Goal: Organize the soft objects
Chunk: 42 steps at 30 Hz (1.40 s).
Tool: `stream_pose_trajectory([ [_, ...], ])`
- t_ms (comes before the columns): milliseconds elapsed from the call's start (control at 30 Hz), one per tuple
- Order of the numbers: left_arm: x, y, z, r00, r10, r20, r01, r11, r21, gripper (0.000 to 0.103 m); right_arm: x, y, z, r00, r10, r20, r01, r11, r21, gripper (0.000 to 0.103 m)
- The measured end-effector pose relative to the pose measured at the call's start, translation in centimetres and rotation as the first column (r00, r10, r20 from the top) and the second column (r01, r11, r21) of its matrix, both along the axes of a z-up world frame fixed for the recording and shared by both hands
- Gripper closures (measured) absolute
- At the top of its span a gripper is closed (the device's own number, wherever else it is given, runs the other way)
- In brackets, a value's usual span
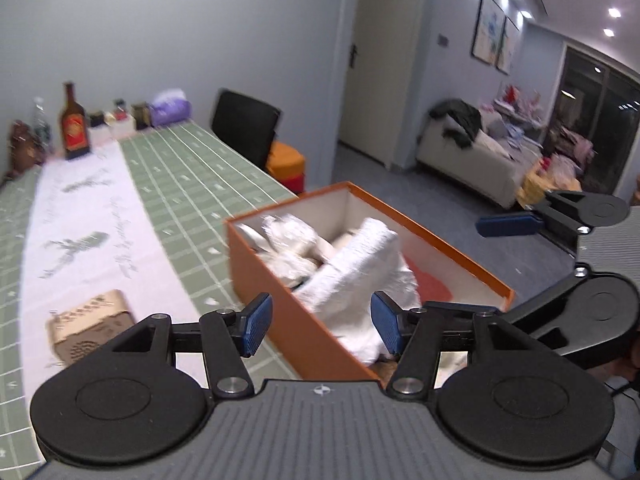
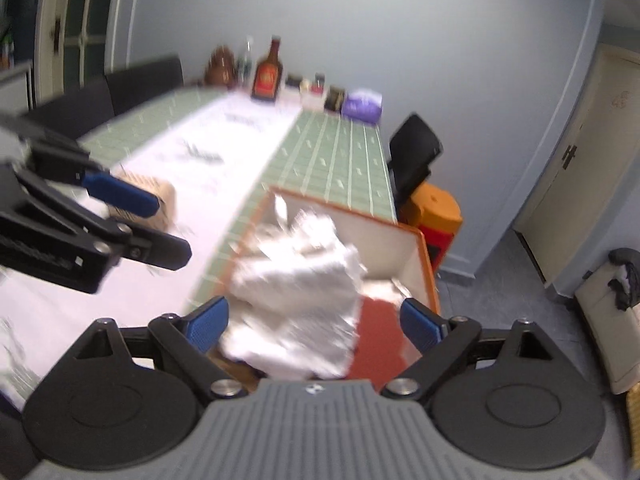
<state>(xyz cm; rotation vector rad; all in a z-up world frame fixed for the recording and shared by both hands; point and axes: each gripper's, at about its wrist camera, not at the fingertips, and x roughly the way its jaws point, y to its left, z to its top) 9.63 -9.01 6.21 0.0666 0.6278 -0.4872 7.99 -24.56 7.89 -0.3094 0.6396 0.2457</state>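
Both grippers hang above the near end of an orange box [image 1: 304, 320] that sits on a green checked tablecloth [image 1: 188, 176] with a white runner [image 1: 84, 216] down its middle. The left gripper [image 1: 320, 326] has its 2 blue pads spread well apart with nothing pinched between them; beyond the gap lie the box wall and a white towel [image 1: 360, 276]. The right gripper [image 2: 316, 322] stands wider still, jaws apart and empty, with the same white towel [image 2: 296, 304] below it – blurred here, so its folds cannot be made out. That towel lies inside the box, draped over other pale soft items [image 1: 292, 244] toward the far end, with a red patch [image 1: 430, 284] showing beside it at the box's right wall. A small wooden box [image 1: 90, 324] rests on the runner to the left. At the table's far end stand a brown bottle [image 1: 74, 124], some small jars and a purple pack [image 1: 170, 108] – well apart from the box.
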Motion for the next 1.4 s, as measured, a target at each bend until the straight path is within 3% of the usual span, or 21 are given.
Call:
stream_pose_trajectory([
  [133, -2.0, 1.5, -0.1, 0.991, 0.088, 0.099, -0.09, 0.996, 0.017, 0.036, -2.0, 1.8, 0.6, 0.999, -0.015, 0.032, 0.012, 0.995, 0.095, 0.011],
  [333, -4.1, 4.2, -1.3, 0.969, 0.21, 0.128, -0.214, 0.977, 0.022, 0.035, -4.7, 4.3, -0.5, 0.996, -0.067, 0.055, 0.053, 0.974, 0.222, 0.011],
  [500, -6.3, 5.5, -2.4, 0.94, 0.284, 0.188, -0.295, 0.955, 0.032, 0.023, -6.8, 6.6, -2.7, 0.99, -0.117, 0.077, 0.093, 0.962, 0.257, 0.011],
  [667, -8.1, 6.4, -3.9, 0.918, 0.329, 0.221, -0.344, 0.938, 0.035, 0.018, -8.3, 8.5, -4.6, 0.987, -0.13, 0.095, 0.104, 0.964, 0.243, 0.011],
  [800, -9.0, 7.1, -5.1, 0.9, 0.38, 0.213, -0.391, 0.92, 0.012, 0.014, -9.1, 9.3, -5.6, 0.984, -0.14, 0.108, 0.114, 0.969, 0.219, 0.01],
  [967, -9.2, 7.5, -6.4, 0.908, 0.381, 0.176, -0.391, 0.92, 0.024, 0.014, -9.8, 9.5, -6.4, 0.979, -0.158, 0.13, 0.133, 0.974, 0.183, 0.008],
  [1400, -9.5, 7.3, -9.1, 0.91, 0.403, 0.1, -0.409, 0.912, 0.039, 0.013, -9.6, 8.3, -8.7, 0.977, -0.197, 0.086, 0.178, 0.967, 0.185, 0.008],
])
